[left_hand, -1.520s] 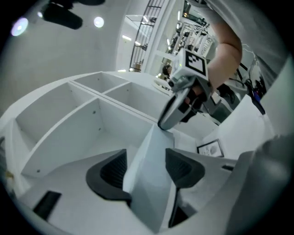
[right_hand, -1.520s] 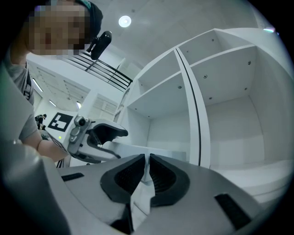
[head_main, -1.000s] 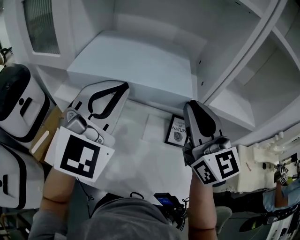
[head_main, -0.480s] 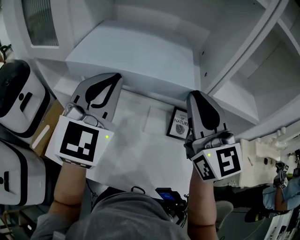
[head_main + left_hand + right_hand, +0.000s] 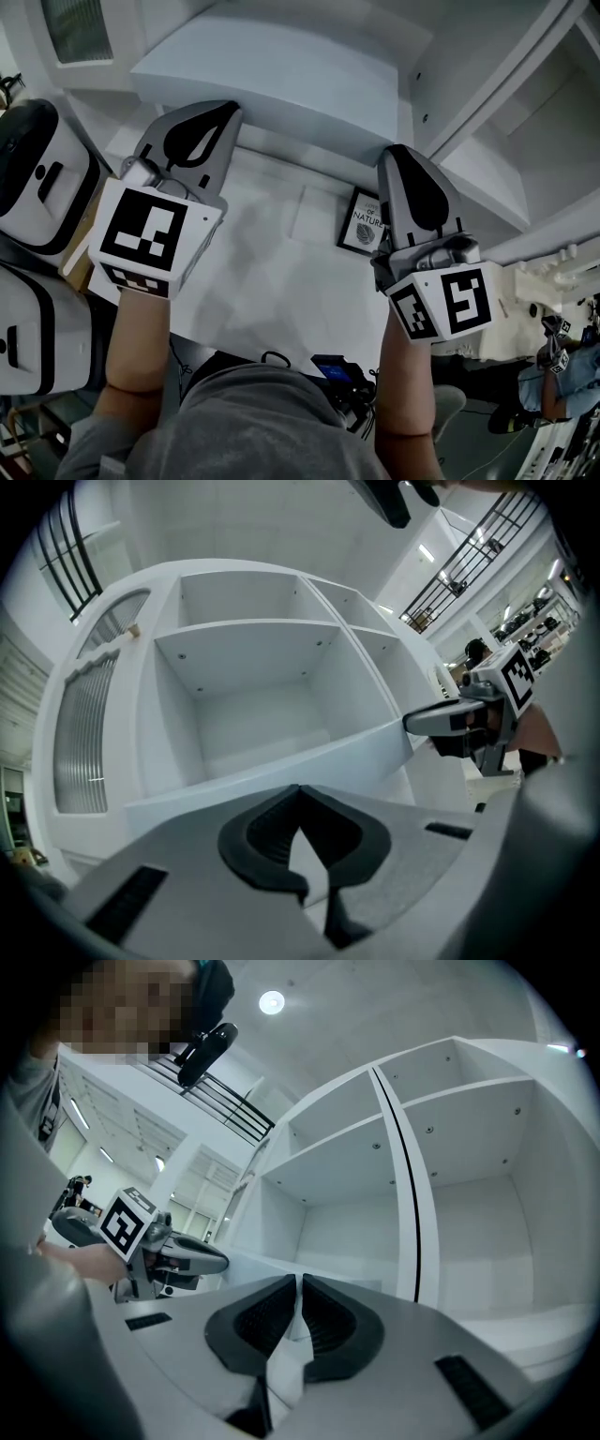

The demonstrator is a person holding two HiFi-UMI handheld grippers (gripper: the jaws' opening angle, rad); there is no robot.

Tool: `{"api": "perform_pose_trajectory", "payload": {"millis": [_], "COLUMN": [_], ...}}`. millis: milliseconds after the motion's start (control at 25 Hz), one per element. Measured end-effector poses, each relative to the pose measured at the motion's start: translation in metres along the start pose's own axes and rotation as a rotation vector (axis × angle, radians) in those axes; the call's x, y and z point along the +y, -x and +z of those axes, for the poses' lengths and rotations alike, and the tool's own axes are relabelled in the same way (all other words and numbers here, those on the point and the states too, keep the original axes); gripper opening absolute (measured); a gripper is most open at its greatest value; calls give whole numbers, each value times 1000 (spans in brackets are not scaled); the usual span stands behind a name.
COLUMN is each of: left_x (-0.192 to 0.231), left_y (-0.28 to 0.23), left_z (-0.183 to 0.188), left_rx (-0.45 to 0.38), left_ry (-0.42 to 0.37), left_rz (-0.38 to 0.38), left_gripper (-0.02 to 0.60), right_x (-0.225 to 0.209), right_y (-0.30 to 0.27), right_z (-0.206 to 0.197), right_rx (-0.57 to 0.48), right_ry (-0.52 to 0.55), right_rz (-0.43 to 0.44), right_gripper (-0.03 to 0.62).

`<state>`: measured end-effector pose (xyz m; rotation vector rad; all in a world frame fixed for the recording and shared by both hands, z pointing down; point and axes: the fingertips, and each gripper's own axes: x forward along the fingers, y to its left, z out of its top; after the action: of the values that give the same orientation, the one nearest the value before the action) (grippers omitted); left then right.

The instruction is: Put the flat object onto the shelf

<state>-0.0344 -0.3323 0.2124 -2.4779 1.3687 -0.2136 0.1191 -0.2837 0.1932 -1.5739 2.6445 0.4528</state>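
Observation:
The flat object, a small black-framed card (image 5: 364,223) printed "OF NATURE", lies on the white tabletop (image 5: 272,281) just left of my right gripper. My right gripper (image 5: 395,152) hovers beside and above the card, jaws shut with nothing between them; in the right gripper view its tips (image 5: 298,1280) meet. My left gripper (image 5: 231,109) is further left, its tip at the front edge of the white shelf board (image 5: 281,66), also shut and empty, the tips (image 5: 300,789) meeting in the left gripper view. The shelf's open compartments (image 5: 253,696) face both grippers.
A pale flat rectangle (image 5: 312,214) lies on the table left of the card. White rounded appliances (image 5: 33,183) and a brown box (image 5: 77,270) stand at the left. A black device (image 5: 333,394) sits at the table's near edge. A vertical shelf divider (image 5: 405,1194) rises ahead of the right gripper.
My left gripper has moved forward towards the shelf board and rolled a little. The right gripper has stayed beside the card. Both stay shut.

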Motion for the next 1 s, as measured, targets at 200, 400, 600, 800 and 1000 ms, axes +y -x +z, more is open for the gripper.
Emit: {"api": "perform_pose_trajectory", "payload": {"millis": [200,400,600,800,1000], "left_x": [5,10,11,13,13], "left_y": [-8,-16,-24,-33,-42], "left_z": [-2,-3,-5,-6,-8], "left_rx": [12,23,31,37,43], "left_ry": [6,9,11,12,12], "left_rz": [8,13,15,14,6], "left_gripper": [8,7,7,6,6], "right_x": [-2,-3,-9,-15,-22], "right_y": [-5,-11,-16,-22,-28], "right_z": [-2,-5,-10,-15,-20], "right_rx": [4,7,17,29,39], "right_ry": [2,4,8,13,16], "right_rz": [-1,-5,-12,-19,-33], "right_gripper": [35,35,35,35,35]}}
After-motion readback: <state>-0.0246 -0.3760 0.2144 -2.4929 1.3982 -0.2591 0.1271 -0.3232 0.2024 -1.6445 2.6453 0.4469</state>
